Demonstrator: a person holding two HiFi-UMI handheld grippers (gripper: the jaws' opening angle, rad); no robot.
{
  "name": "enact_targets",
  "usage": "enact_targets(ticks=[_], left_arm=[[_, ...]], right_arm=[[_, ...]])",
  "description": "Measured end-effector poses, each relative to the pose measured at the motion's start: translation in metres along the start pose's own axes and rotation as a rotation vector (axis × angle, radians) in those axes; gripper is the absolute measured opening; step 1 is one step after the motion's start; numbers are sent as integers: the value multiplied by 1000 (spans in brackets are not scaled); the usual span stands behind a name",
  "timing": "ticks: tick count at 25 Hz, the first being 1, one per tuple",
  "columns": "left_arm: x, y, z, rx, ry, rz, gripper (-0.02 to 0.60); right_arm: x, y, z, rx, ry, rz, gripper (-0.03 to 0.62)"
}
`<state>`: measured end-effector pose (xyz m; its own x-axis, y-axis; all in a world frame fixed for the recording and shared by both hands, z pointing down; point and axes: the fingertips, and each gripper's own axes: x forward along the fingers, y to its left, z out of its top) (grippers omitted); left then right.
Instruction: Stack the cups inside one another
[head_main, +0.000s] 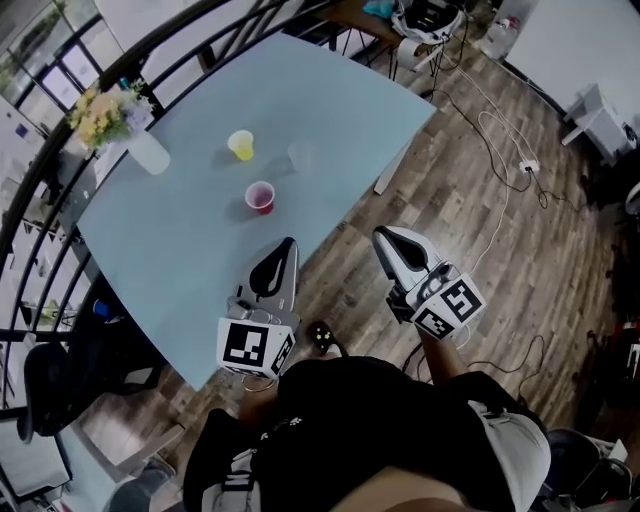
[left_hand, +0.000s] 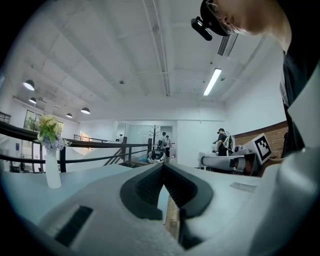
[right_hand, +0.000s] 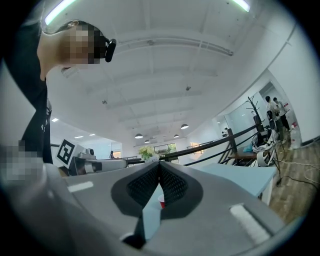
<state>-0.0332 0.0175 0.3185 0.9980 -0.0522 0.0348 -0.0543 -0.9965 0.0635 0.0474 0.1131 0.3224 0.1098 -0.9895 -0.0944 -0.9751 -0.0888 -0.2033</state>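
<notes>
While a person in a black top (head_main: 360, 420) stands at the near corner of a pale blue table (head_main: 180, 280), the left gripper (head_main: 286, 248) and the right gripper (head_main: 384, 238) are held level and side by side, each with its marker cube at the near end. Both pairs of jaws are pressed together at the tips with nothing between them — the left gripper view and the right gripper view each show the dark ribbed pads meeting in a point. The left gripper reaches over the table's near edge, while the right gripper hangs over the wooden floor (head_main: 450, 250) just beside that edge. Beyond them, three cups stand upright and apart on the tabletop, none nested in another: a red cup (head_main: 260, 197) nearest the grippers, a clear cup (head_main: 300, 157) farther on to its right, and a yellow cup (head_main: 240, 145) farther on to its left. The red cup also shows through the slit below the closed pads in the right gripper view. Farther left, near the table's far side, a white vase (head_main: 148, 155) holds yellow flowers (head_main: 100, 115). A black railing (left_hand: 100, 144) runs behind the table — and past it, people (left_hand: 165, 144) stand in the bright white room.
</notes>
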Motion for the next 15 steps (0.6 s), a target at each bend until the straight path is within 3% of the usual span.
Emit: enact_targets(ticks=[15], left_arm=[[2, 53, -1, -31, -10, 61, -17]], right_arm=[[54, -10, -2, -27, 49, 5, 8]])
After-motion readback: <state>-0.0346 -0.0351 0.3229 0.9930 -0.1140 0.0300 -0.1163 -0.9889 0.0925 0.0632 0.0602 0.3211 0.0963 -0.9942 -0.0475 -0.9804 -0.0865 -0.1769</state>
